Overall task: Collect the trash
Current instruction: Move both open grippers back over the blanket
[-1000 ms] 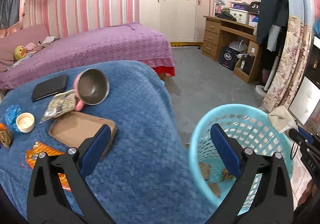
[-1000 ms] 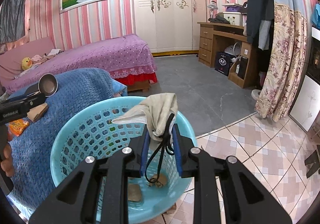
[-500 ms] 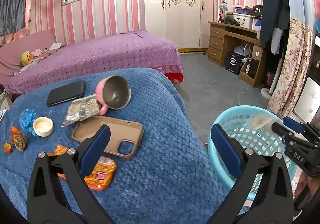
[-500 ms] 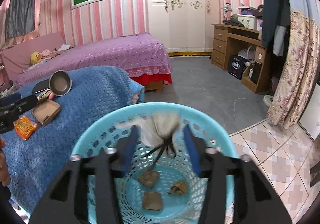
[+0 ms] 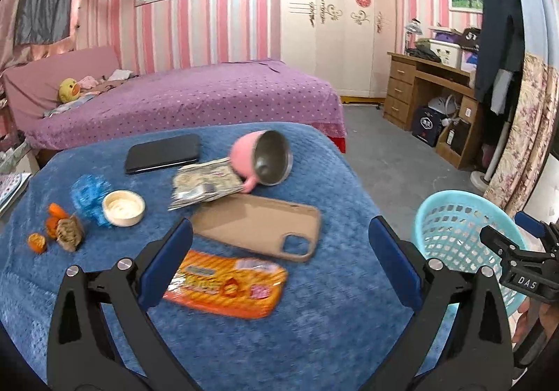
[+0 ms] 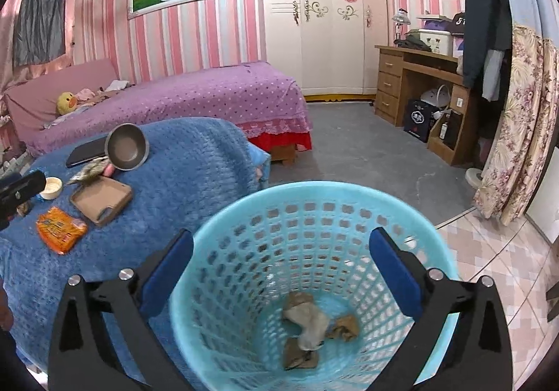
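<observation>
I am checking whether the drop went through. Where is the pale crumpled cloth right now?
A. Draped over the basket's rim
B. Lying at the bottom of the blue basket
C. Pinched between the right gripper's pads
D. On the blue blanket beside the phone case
B: the pale cloth lies on the floor of the blue basket among brown scraps, while the right gripper, whose jaws have just been opening, stands wide above it with nothing between its pads.
</observation>
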Demonstrator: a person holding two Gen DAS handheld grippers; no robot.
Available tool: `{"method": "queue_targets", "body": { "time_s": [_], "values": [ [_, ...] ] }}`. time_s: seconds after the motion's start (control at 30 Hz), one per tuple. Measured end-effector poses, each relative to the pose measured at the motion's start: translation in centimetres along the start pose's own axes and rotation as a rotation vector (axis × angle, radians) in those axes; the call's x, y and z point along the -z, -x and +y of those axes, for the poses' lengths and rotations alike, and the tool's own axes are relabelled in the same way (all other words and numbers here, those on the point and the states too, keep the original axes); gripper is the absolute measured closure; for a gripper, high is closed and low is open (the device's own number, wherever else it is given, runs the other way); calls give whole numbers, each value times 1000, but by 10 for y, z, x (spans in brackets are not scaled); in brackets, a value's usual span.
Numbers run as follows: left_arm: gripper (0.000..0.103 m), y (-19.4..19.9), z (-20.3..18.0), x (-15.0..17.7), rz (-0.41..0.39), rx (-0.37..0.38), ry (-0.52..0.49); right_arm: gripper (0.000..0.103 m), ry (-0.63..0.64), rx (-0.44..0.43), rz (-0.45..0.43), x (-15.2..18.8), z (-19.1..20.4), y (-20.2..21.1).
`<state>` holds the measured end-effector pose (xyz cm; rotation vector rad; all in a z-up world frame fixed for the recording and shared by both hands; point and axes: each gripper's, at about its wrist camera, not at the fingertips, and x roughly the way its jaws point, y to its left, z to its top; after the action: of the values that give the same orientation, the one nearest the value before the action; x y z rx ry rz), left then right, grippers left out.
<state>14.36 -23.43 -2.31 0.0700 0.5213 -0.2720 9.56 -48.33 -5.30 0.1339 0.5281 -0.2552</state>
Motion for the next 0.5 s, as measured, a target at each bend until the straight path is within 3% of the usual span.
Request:
{"method": "queue_targets", "body": {
  "time_s": [0.5],
  "values": [
    [6, 14, 126, 41, 30, -163, 110, 5, 64, -67, -6, 11, 107, -1]
  ]
}}
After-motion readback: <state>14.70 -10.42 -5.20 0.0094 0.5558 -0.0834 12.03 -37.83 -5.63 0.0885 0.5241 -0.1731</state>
